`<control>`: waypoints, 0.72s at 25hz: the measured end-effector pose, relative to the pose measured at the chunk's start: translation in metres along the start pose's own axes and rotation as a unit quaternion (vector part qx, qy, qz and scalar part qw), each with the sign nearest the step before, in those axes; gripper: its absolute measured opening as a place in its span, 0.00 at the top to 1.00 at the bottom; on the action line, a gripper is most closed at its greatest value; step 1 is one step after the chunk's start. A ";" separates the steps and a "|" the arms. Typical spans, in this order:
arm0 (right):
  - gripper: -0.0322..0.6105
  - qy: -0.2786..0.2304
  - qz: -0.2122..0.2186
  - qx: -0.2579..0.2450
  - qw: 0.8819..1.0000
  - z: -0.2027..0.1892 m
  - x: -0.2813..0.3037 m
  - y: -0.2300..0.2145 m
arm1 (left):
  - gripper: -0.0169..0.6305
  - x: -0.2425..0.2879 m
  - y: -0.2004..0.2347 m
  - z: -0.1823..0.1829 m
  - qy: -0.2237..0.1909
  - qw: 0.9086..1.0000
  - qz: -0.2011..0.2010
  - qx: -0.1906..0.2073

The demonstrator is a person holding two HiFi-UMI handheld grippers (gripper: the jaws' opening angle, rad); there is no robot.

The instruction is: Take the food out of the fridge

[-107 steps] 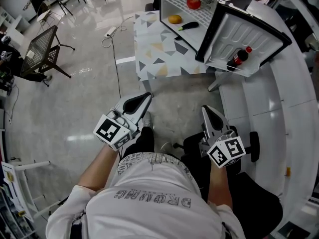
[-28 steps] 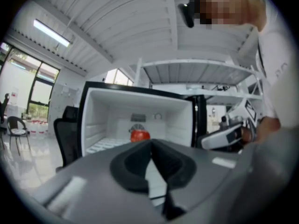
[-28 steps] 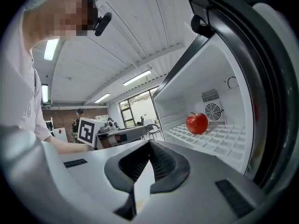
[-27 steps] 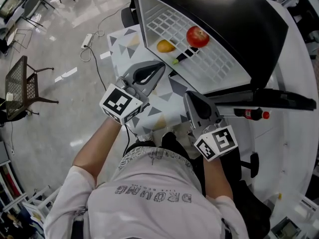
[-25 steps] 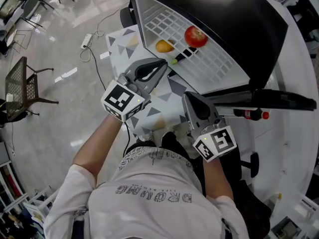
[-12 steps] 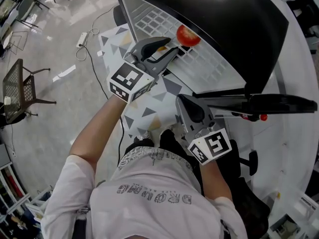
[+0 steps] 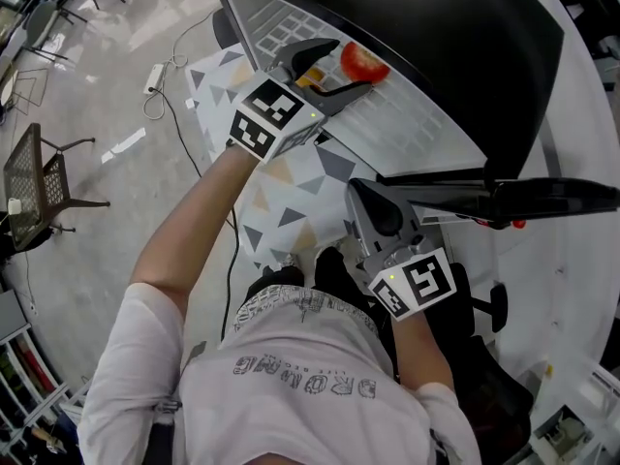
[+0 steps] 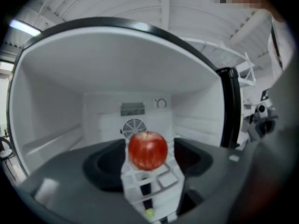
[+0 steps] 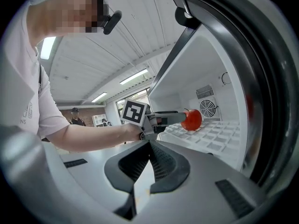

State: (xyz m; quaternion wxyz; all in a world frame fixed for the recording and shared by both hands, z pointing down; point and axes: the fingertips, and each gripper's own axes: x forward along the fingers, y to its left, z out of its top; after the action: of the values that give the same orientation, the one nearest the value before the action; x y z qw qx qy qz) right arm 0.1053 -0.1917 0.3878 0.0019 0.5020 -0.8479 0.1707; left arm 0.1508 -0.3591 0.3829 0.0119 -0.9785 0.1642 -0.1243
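Left gripper (image 7: 341, 66) jaws were spread and had just been opening, pinching nothing. The red apple (image 8: 147, 150) sat just past the tips, in line with the gap, on the white wire shelf (image 7: 407, 129) inside the open fridge (image 7: 465, 37). An orange fruit (image 7: 312, 74) lay on the same shelf, seen between the jaws from above. Right gripper (image 9: 149, 148) jaws were pressed together, empty, held back by the fridge door (image 7: 542, 197), near the triangle-patterned bench (image 7: 291, 177).
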 end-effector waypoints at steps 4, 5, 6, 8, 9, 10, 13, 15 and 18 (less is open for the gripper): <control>0.95 0.000 -0.010 0.002 1.000 -0.001 0.000 -0.002 | 0.42 0.014 -0.001 0.000 0.015 1.000 -0.017 0.011; 0.95 0.000 -0.013 0.003 1.000 -0.001 0.000 -0.003 | 0.41 0.018 0.001 -0.001 0.021 0.999 -0.020 0.014; 0.95 -0.001 -0.015 0.004 1.000 -0.001 -0.001 -0.003 | 0.40 0.021 0.002 -0.002 0.025 0.999 -0.023 0.016; 0.95 -0.002 -0.020 0.005 1.000 -0.002 -0.002 -0.004 | 0.38 0.028 0.003 -0.003 0.029 0.999 -0.031 0.014; 0.95 -0.002 -0.022 0.005 1.000 -0.002 -0.002 -0.004 | 0.38 0.030 0.002 -0.002 0.030 0.999 -0.035 0.015; 0.95 -0.002 -0.024 0.005 1.000 -0.003 -0.002 -0.005 | 0.37 0.033 0.002 -0.001 0.032 0.999 -0.039 0.017; 0.95 -0.001 -0.029 0.008 1.000 -0.005 -0.001 -0.006 | 0.37 0.039 0.000 0.000 0.038 0.997 -0.058 0.022; 0.95 0.001 -0.032 0.009 0.999 -0.008 -0.001 -0.007 | 0.37 0.044 -0.002 -0.002 0.042 0.996 -0.070 0.024; 0.95 0.001 -0.034 0.010 0.999 -0.010 -0.001 -0.006 | 0.37 0.047 -0.003 -0.004 0.046 0.996 -0.072 0.029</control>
State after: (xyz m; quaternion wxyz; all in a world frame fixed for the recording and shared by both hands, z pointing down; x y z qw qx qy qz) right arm 0.1097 -0.1907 0.3986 0.0041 0.5303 -0.8286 0.1794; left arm 0.1935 -0.3715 0.3983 0.0239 -0.9802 0.0899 -0.1749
